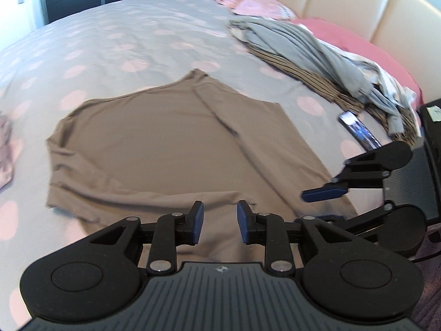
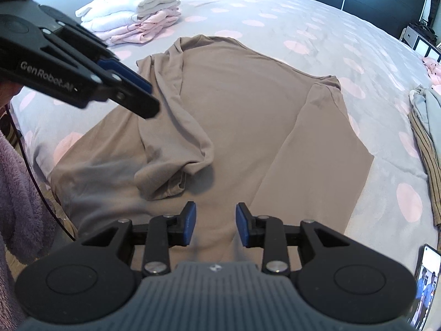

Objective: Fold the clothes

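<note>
A taupe long-sleeved shirt (image 1: 165,143) lies spread on the bed, both sleeves folded in over its body; it also shows in the right wrist view (image 2: 242,115). My left gripper (image 1: 220,222) is open and empty above the shirt's near hem. My right gripper (image 2: 215,224) is open and empty above the near hem too. In the left wrist view the right gripper (image 1: 325,207) comes in from the right. In the right wrist view the left gripper (image 2: 143,93) hovers at the left over the folded sleeve (image 2: 176,127).
A grey bedspread (image 1: 124,41) with pink dots covers the bed. A heap of unfolded clothes (image 1: 317,58) lies at the right by the headboard. A phone (image 1: 358,132) lies beside it. A stack of folded clothes (image 2: 132,11) sits at the far left.
</note>
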`<state>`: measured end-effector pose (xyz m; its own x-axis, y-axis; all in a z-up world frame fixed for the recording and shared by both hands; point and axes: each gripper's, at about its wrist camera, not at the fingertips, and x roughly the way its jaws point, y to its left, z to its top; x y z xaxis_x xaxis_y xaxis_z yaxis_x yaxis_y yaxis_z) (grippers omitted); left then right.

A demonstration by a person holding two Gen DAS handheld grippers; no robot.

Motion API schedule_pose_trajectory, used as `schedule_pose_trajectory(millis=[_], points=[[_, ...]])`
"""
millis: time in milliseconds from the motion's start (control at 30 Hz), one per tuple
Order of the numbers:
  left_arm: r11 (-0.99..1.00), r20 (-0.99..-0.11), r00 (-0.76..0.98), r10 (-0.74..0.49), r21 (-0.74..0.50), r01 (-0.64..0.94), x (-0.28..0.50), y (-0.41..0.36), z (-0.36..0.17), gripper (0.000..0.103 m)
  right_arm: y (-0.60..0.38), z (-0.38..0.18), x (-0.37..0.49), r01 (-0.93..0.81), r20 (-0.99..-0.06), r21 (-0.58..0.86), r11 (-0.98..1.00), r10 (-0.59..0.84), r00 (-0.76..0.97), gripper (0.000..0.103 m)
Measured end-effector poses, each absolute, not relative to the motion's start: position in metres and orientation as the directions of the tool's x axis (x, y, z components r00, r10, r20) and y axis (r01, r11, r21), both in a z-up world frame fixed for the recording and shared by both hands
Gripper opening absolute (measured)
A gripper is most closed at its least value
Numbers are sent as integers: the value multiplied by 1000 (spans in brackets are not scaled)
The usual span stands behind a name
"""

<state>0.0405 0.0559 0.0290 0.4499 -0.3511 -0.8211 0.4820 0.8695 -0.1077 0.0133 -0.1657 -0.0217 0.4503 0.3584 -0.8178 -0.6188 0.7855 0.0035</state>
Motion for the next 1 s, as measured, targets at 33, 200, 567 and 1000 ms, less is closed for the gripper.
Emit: schedule_pose_trajectory(millis=[33,200,567,1000], points=[[879,-823,458,-337,-101,466,40,62,29,25,-165,-21,13,-620,-817,5,785,361,451,35],[924,-839,483,-249,-55,379,37,94,21,26,-163,-17,15,-622,-810,16,783,375,451,35],[960,-873,452,-183,-60,274,29,146,-4,26,-134,-22,28,-648,-805,40,761,409,430,35],[952,-889,419,-185,-56,301,36,145,-16,26,-127,-35,61,-582,-824,149,800,426,374,5]])
